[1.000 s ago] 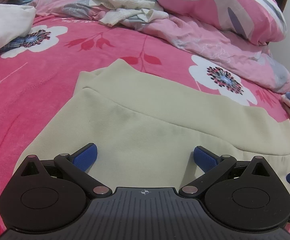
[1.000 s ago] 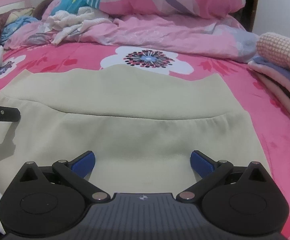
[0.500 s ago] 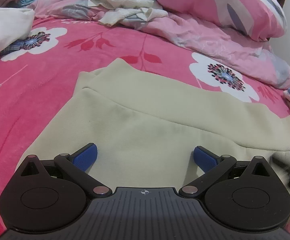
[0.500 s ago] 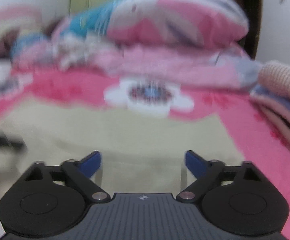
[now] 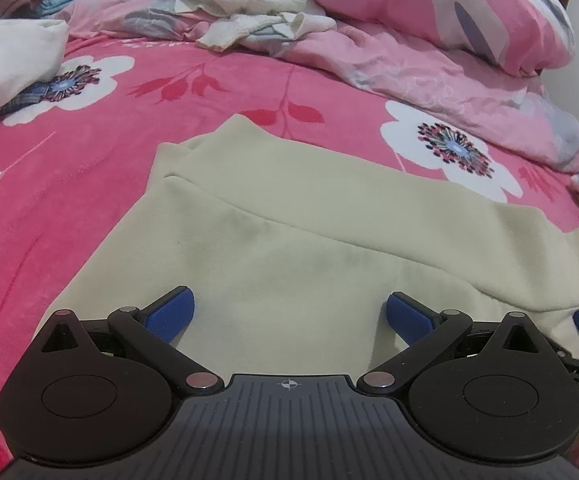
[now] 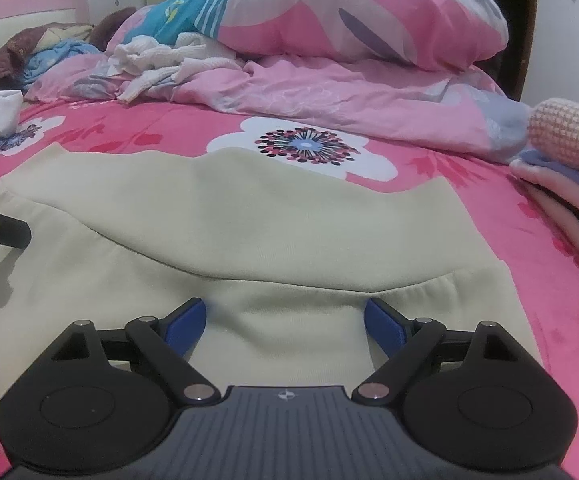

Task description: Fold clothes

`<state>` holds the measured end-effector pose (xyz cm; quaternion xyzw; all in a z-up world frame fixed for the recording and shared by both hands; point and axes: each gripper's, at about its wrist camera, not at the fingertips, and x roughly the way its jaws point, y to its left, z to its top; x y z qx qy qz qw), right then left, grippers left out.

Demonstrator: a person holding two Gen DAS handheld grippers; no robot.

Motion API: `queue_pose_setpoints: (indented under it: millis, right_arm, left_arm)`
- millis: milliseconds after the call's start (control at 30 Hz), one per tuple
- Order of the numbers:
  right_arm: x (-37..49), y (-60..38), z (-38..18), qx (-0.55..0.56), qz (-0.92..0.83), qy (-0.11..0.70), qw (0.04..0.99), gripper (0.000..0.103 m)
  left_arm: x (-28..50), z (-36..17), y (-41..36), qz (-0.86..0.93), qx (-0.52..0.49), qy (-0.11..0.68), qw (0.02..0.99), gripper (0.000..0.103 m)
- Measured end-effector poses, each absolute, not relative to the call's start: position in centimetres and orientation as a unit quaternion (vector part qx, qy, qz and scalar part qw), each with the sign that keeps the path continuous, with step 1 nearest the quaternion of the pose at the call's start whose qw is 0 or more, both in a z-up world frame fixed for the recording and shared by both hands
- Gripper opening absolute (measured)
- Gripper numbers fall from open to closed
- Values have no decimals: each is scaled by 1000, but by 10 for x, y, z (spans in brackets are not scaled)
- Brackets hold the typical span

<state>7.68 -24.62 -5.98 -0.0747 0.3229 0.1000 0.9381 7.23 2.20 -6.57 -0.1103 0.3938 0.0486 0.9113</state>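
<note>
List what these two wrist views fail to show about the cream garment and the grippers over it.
- Cream garment, near hem: both views, hidden by the gripper bodies.
- What kind of garment it is: it lies folded, so neither view tells.
- Left gripper: right wrist view, cut off by the left edge.
- Right gripper, jaws opening, nothing gripped: left wrist view shows only a blue tip at the right edge.

I'm looking across a bed covered by a pink floral bedspread (image 6: 177,128). At twelve o'clock a big pink pillow (image 6: 369,12) is lying on a rumpled pale pink duvet (image 6: 349,96). A pink headboard (image 6: 25,4) is showing at ten o'clock against a white wall (image 6: 561,48) at two.
</note>
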Motion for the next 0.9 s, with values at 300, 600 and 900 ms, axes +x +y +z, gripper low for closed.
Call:
queue_pose_setpoints:
  millis: [300,600,900]
  right_arm:
    - [76,-248,-61,-72,101,317,940,90]
    - [76,-248,-62,-71,101,317,941,90]
    - [76,-246,-61,-73,97,317,941,91]
  left_arm:
    - [60,-45,16,42,-84,350,932,103]
    - [78,-35,0,8,-42,292,955,103]
    - [99,-76,11,5,-55,351,935,103]
